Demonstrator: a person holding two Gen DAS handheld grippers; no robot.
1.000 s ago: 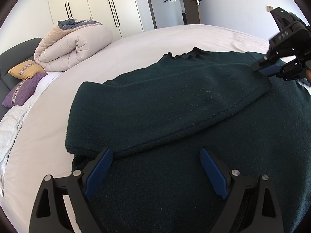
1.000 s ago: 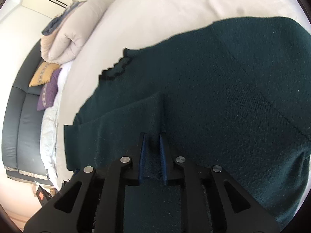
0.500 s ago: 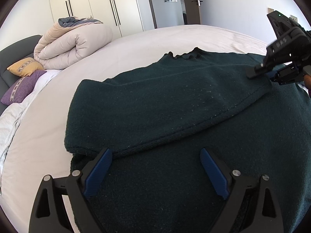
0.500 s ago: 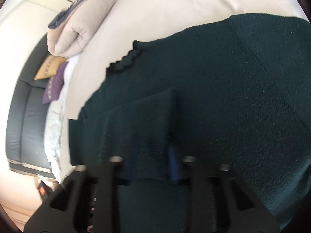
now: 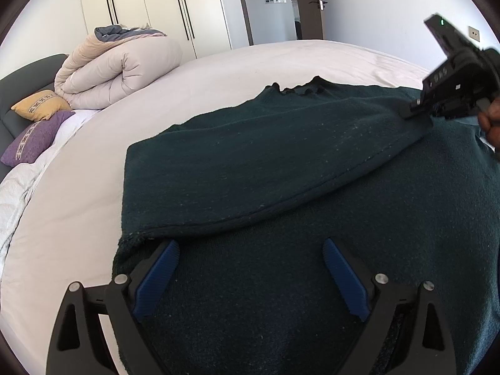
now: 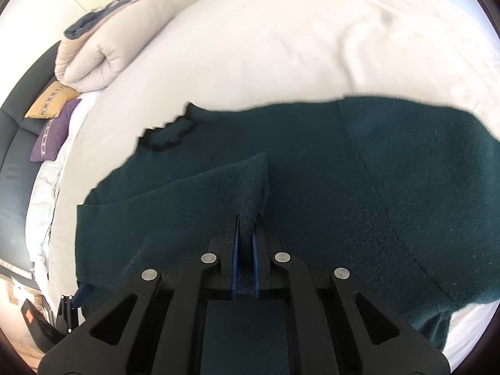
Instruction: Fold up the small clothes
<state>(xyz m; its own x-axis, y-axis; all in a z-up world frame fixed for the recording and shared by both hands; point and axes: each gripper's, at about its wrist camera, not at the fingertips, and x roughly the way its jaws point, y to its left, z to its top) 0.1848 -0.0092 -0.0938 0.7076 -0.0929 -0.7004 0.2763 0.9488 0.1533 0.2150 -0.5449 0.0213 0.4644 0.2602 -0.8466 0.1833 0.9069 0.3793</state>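
Observation:
A dark green sweater (image 5: pixel 281 162) lies spread on the white bed (image 5: pixel 218 72), its left side folded over the body. My left gripper (image 5: pixel 250 250) is open and empty, low over the sweater near the folded flap's near corner. My right gripper (image 6: pixel 245 228) is shut on the folded flap's far end (image 6: pixel 250 187), which bunches between the blue pads. In the left wrist view the right gripper (image 5: pixel 418 109) shows at the far right, at the flap's tip. The ruffled collar (image 6: pixel 168 134) points toward the headboard.
A rolled beige duvet (image 5: pixel 118 68) lies at the head of the bed. A yellow cushion (image 5: pixel 40 104) and a purple cushion (image 5: pixel 34 137) rest by the dark headboard (image 5: pixel 18 75). Wardrobes (image 5: pixel 162 9) and a door (image 5: pixel 306 3) stand beyond the bed.
My right gripper opened briefly half a second ago and is shut on the flap's end again. The left gripper has stayed open in about the same place.

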